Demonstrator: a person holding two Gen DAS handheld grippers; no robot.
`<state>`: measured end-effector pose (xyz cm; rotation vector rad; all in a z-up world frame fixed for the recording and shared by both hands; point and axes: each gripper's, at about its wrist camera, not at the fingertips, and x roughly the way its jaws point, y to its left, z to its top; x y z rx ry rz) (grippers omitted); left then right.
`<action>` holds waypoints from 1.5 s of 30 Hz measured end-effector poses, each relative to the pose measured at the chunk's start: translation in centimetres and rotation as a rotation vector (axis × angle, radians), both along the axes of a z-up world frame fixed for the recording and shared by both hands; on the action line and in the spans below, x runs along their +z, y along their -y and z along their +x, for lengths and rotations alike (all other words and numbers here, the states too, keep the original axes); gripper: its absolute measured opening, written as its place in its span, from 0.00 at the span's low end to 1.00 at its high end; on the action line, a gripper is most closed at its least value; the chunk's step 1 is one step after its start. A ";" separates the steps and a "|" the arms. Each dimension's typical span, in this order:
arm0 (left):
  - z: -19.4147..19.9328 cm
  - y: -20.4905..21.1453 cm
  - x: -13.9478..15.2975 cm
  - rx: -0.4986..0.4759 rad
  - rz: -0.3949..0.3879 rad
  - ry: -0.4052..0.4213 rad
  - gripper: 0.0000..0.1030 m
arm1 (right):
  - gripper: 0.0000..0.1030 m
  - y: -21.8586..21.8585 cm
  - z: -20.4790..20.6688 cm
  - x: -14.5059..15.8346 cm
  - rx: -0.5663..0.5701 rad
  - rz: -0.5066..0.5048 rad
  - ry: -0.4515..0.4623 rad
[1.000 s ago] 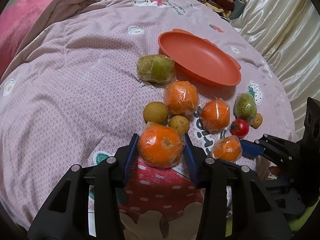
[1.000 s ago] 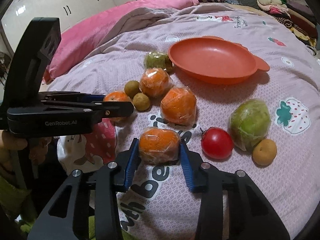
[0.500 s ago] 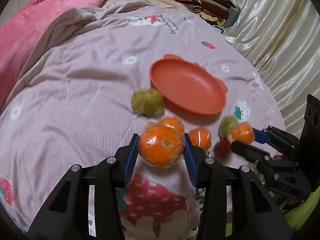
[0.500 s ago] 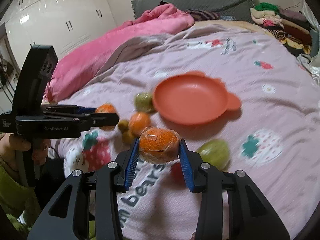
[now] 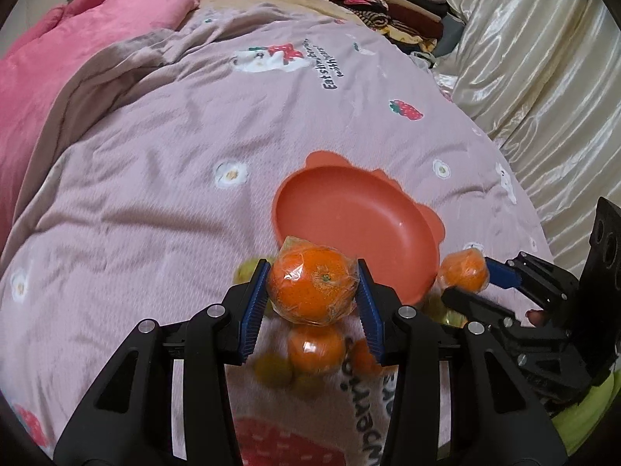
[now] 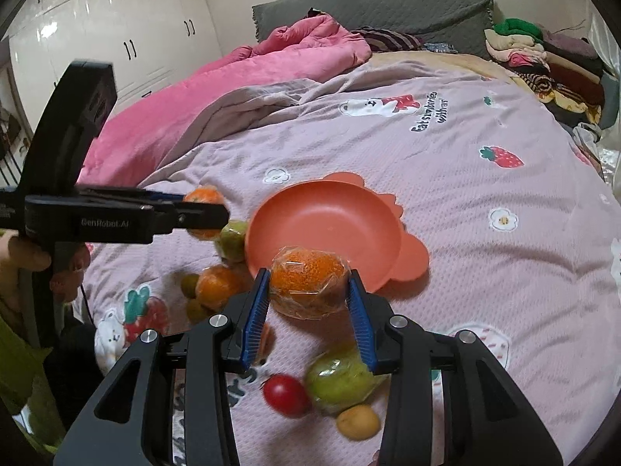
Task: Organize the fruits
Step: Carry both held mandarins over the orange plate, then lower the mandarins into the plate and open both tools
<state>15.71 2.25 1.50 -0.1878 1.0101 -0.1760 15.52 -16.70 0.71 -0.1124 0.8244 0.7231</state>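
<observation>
In my left gripper (image 5: 313, 303) I grip a plastic-wrapped orange (image 5: 312, 284), clamped between the blue pads, its stem dimple facing the camera and slightly right; it is round, with no clear long axis. It hangs low in the centre of the left view, overlapping the near rim of the plate (image 5: 349, 209). My right gripper (image 6: 308, 303) clenches a second wrapped orange (image 6: 308, 286), slightly wider than tall, its long axis running from pad to pad, also before the plate's near edge.

Beneath the left-hand fruit, the loose oranges (image 5: 316, 347) and small yellow-green fruits (image 5: 273, 369) are blurred and partly hidden by my fingers. In the right view a tomato (image 6: 286, 395), a wrapped green fruit (image 6: 341, 380) and a small yellowish fruit (image 6: 358, 422) lie at lower centre, soft with blur; another green one (image 6: 233, 239) sits against the plate's left rim, partly behind my left tool.

Everything rests on a mauve quilt (image 6: 465, 202) printed with strawberries. Further back lie a pink blanket (image 6: 233, 77), folded clothes (image 6: 543, 54) at upper right, a grey headboard (image 6: 368, 7) and white wardrobes (image 6: 116, 31) at upper left.
</observation>
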 end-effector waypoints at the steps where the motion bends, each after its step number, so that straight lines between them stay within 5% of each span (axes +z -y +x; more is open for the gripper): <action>1: 0.4 0.2 0.0 -0.002 0.003 -0.002 0.34 | 0.37 0.0 0.2 -0.1 0.002 -0.003 0.000; 18: 7.0 2.3 -2.2 -0.050 0.007 -0.090 0.34 | 0.37 -1.6 2.8 -1.6 0.066 -0.073 -0.013; 45: 7.5 2.7 -3.7 -0.056 0.013 -0.119 0.34 | 0.41 -3.0 3.1 -2.8 0.109 -0.116 -0.034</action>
